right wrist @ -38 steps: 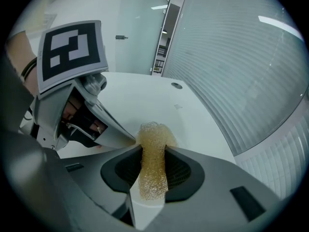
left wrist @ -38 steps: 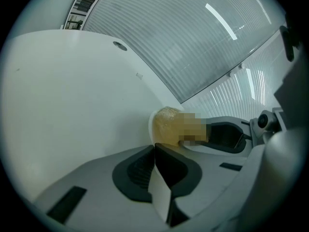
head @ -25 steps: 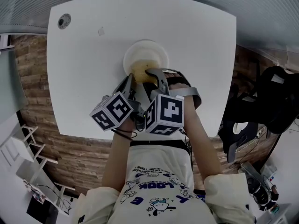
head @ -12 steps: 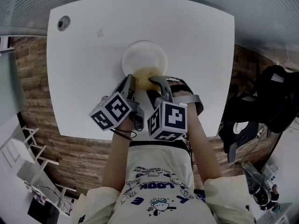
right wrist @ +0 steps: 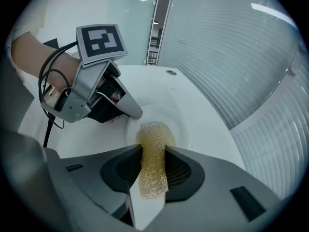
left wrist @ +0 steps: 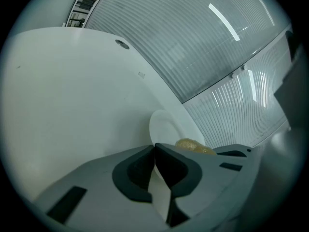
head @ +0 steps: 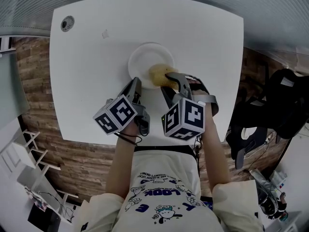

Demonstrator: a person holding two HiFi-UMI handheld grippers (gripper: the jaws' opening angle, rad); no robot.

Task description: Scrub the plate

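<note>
Two tongs at work: left tongs clenched on the near-left rim of the plate, which sits mid-bench, and right tongs grasping the yellow mesh scrubber, its end down on the plate's near-right part. To scrub well I'd hold the rim firm so the plate can't skid, then press the mesh flat & sweep overlapping strokes toward the far rim w/o the tong tips scraping.

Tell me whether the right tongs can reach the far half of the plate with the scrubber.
Probably yes. The right tongs hold the scrubber on the plate, whose far half lies bare. The left tongs pinch only its near rim, out of the way.
</note>
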